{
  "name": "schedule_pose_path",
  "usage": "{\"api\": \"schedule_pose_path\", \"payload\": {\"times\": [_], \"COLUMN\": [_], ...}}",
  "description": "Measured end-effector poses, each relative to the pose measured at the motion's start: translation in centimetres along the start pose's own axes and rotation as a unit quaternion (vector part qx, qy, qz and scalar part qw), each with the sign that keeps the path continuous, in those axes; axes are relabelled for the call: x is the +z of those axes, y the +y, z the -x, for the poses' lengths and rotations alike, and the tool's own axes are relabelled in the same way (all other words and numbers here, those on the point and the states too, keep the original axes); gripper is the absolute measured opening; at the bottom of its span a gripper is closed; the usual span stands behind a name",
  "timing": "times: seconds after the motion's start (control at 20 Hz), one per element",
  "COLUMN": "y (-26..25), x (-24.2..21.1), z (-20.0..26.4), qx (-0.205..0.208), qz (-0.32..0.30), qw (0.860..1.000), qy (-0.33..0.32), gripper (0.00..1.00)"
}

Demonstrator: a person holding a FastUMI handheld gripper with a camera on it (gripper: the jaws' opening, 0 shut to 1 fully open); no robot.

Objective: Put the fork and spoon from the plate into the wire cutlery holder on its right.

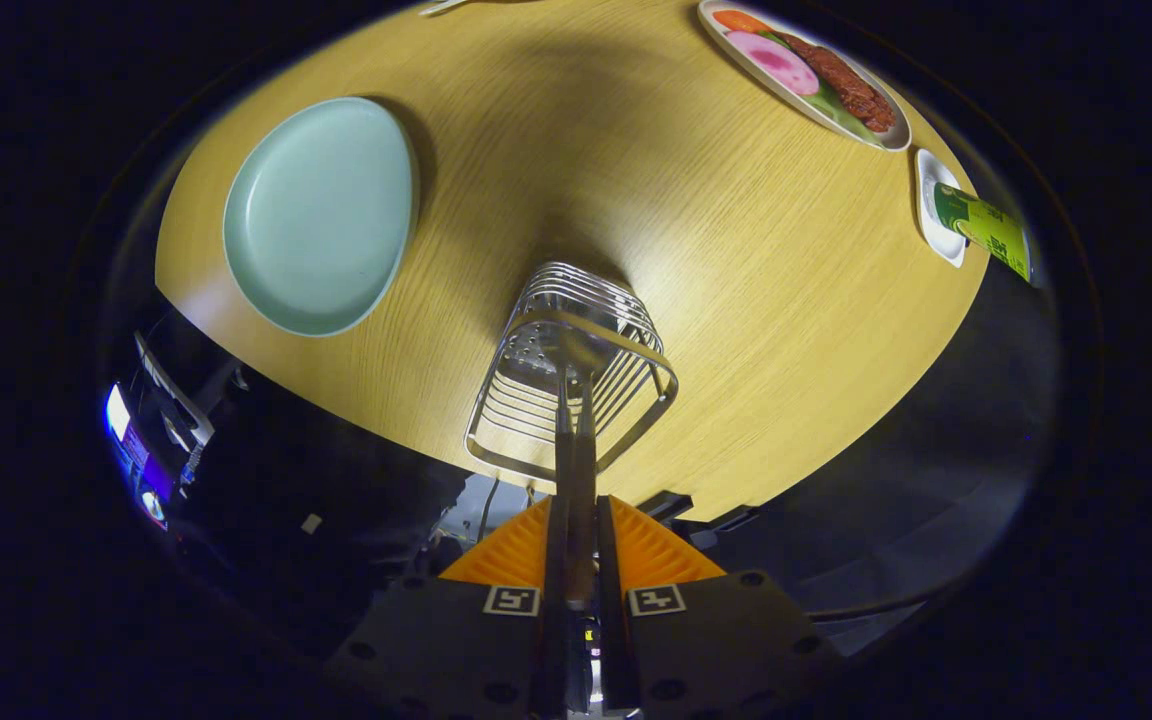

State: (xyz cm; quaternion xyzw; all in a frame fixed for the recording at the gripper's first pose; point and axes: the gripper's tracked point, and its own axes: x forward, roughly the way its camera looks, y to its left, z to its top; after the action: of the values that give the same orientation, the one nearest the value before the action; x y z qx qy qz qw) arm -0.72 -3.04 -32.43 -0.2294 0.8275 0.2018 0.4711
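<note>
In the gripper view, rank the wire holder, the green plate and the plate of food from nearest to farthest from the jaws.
1. Wire holder, just ahead of the gripper, which grips a utensil handle.
2. Green plate, beyond, left.
3. Plate of food, farthest, right.

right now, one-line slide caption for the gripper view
Gripper shut on utensil handles, lowering them into the wire cutlery holder beside the plate.

Round light-oak wood-grain tabletop [716,260] under overhead light, with a broad soft shadow across its centre. At the far right, an oval white platter of sliced food [804,72]; nearer, a small white dish holding a green packet [976,226]. Beyond the table's near left edge, dark equipment with a blue-lit panel [126,430]. Surroundings dark
</note>
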Motion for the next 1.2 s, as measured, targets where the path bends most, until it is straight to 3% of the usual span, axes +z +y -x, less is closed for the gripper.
{"api": "schedule_pose_path", "payload": {"times": [0.2,0.35,0.5,0.55,0.6,0.8,1.0,1.2], "y": [0.2,0.3,0.4,0.3,0.5,0.2,0.9,2.3], "x": [0.5,0.9,1.3,1.4,1.5,1.3,0.2,-1.6], "z": [0.6,1.4,2.4,2.9,3.5,7.4,13.2,18.1], "qx": [0.005,0.014,0.027,0.029,0.036,0.011,-0.013,-0.055], "qz": [-0.002,-0.013,-0.05,-0.064,-0.079,-0.133,-0.186,-0.207], "qw": [0.999,0.994,0.98,0.972,0.963,0.911,0.832,0.758], "qy": [-0.048,-0.107,-0.191,-0.222,-0.255,-0.391,-0.523,-0.616], "gripper": [0.35,0.58,0.63,0.77,0.83,0.96,0.96,0.98]}}
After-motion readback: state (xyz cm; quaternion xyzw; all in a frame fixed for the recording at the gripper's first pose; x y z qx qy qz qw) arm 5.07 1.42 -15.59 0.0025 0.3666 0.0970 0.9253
